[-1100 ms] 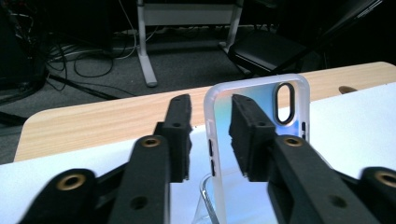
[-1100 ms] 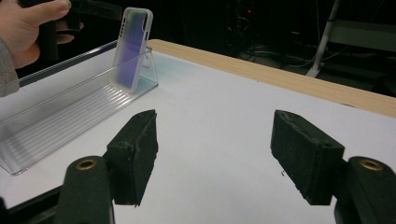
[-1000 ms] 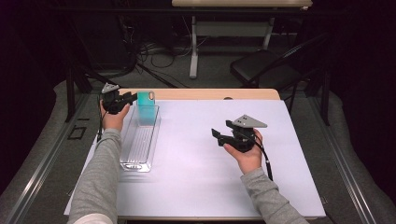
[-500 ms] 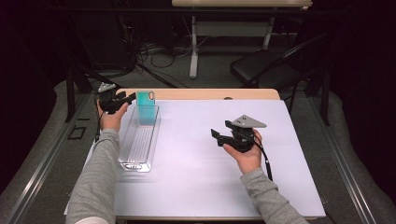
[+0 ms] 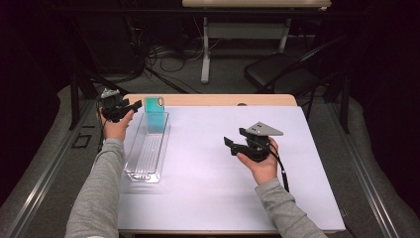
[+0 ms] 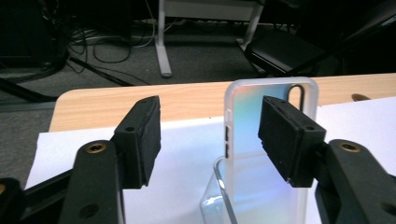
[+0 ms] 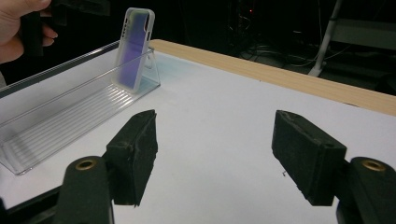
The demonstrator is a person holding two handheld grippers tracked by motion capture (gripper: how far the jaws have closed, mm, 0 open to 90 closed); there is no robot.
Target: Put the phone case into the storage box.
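Clear plastic forms the long ribbed tray (image 5: pixel 147 148) that lies on the white table cover (image 5: pixel 213 163), and a phone case (image 5: pixel 154 113) with a teal, iridescent back stands upright in the tray's far end, leaning against the end wall. In the left gripper view the case (image 6: pixel 245 126) sits just ahead of the left gripper (image 6: pixel 210 135), partly behind its right-hand jaw, with the tray's curved rim (image 6: pixel 219 186) below it; the jaws stand wide apart with nothing between them and the case is not touched. From the high view the left gripper (image 5: pixel 126 106) is held in a hand (image 5: pixel 116 128) just beside the tray's far end, to the left of the case, its jaws pointing toward it.

The right gripper (image 5: pixel 229 144), with its grey three-cornered plate on top, is held above the white cover well to the right of the tray, its jaws aimed toward the tray. In its own view the right gripper (image 7: pixel 215 140) is released, jaws spread over bare cover, and the case (image 7: pixel 134 46) stands far ahead and to the left in the tray (image 7: pixel 60 121), near the other hand (image 7: pixel 21 28). A wooden table edge (image 7: pixel 280 77) runs beyond the cover.
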